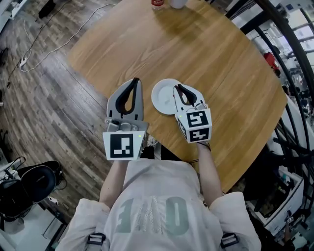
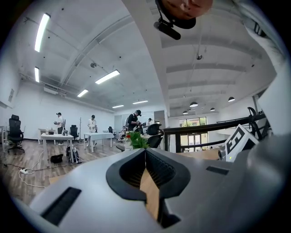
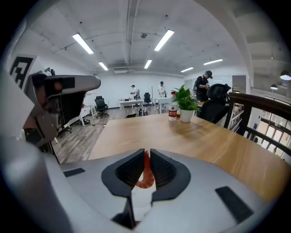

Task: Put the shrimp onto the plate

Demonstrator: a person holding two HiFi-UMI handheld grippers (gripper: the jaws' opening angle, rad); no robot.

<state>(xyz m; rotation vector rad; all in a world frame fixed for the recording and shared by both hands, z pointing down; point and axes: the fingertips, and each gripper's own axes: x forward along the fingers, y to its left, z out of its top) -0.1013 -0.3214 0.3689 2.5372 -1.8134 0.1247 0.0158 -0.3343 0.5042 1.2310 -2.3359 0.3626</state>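
Observation:
A small red shrimp (image 3: 145, 172) is pinched between the dark pads of my right gripper (image 3: 146, 153), which is shut on it. In the head view, the right gripper (image 1: 177, 87) reaches over the right part of the white plate (image 1: 162, 96), and the shrimp is hidden by the jaws. A bit of the plate (image 3: 142, 203) shows just below the shrimp. My left gripper (image 1: 135, 81) hovers to the left of the plate, shut with nothing in it. In the left gripper view, the left gripper (image 2: 145, 151) points out level, with only wood showing behind its jaws.
The plate rests near the front edge of a round wooden table (image 1: 206, 54). A bottle (image 1: 157, 4) and a potted plant (image 3: 185, 104) stand at the far edge. A cable (image 1: 44, 44) runs over the floor at left. Black railings (image 1: 274, 29) stand at right.

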